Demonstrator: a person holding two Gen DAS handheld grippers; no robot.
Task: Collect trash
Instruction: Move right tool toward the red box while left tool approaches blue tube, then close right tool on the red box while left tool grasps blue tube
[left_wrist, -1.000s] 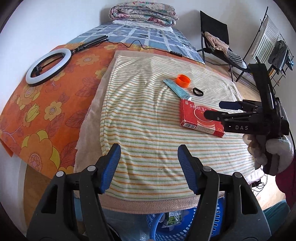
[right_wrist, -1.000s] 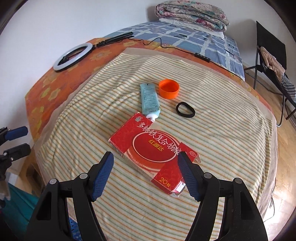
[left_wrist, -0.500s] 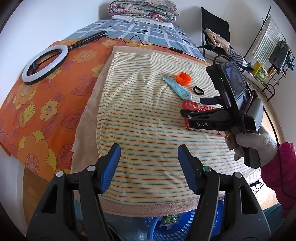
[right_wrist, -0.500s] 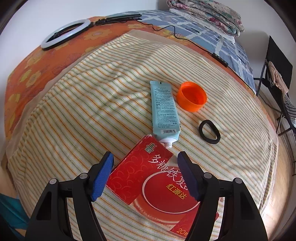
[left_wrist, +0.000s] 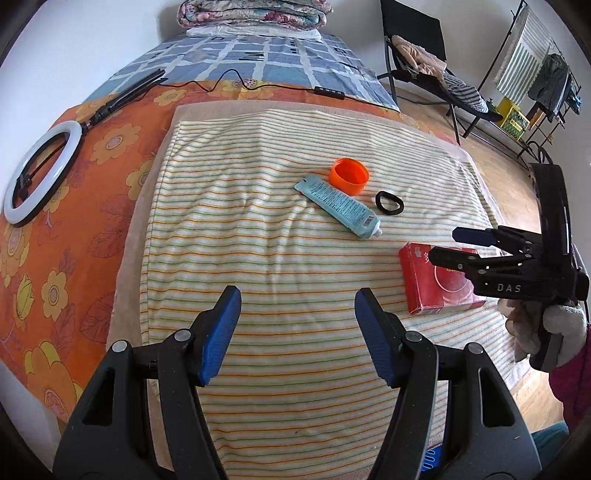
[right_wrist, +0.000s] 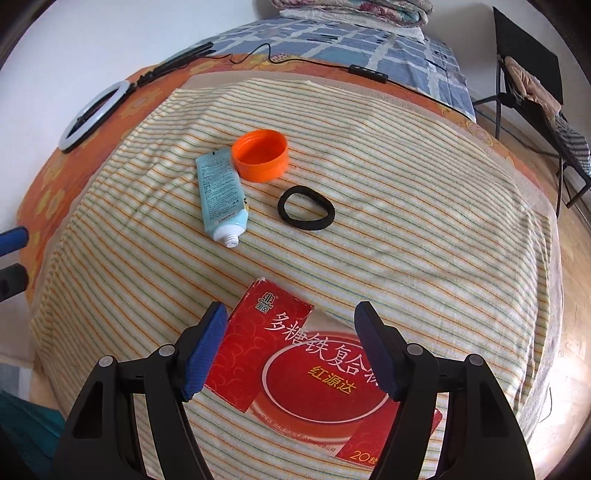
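Observation:
A red cardboard box (right_wrist: 314, 365) lies flat on the striped towel (right_wrist: 424, 240), with my right gripper (right_wrist: 291, 308) open just above its near end, one pad on each side of the corner. Beyond it lie a teal tube (right_wrist: 221, 192), an orange cap (right_wrist: 260, 155) and a black hair tie (right_wrist: 306, 208). In the left wrist view my left gripper (left_wrist: 296, 295) is open over bare towel (left_wrist: 240, 240). To its right are the red box (left_wrist: 439, 288) and the right gripper (left_wrist: 445, 243), held by a gloved hand (left_wrist: 546, 325). The tube (left_wrist: 338, 205), cap (left_wrist: 349, 176) and hair tie (left_wrist: 389, 203) lie farther back.
A white ring light (left_wrist: 40, 173) and its cable with a remote (left_wrist: 328, 92) lie on the orange flowered bedspread (left_wrist: 55, 258). A folded quilt (left_wrist: 251, 13) is at the head of the bed. A chair (left_wrist: 417, 48) and a drying rack (left_wrist: 532, 74) stand at right. A blue basket edge (left_wrist: 432, 458) shows below.
The left gripper has moved forward over the towel, so the blue basket is almost out of view. The right gripper has come down over the red box. Both jaws kept their width.

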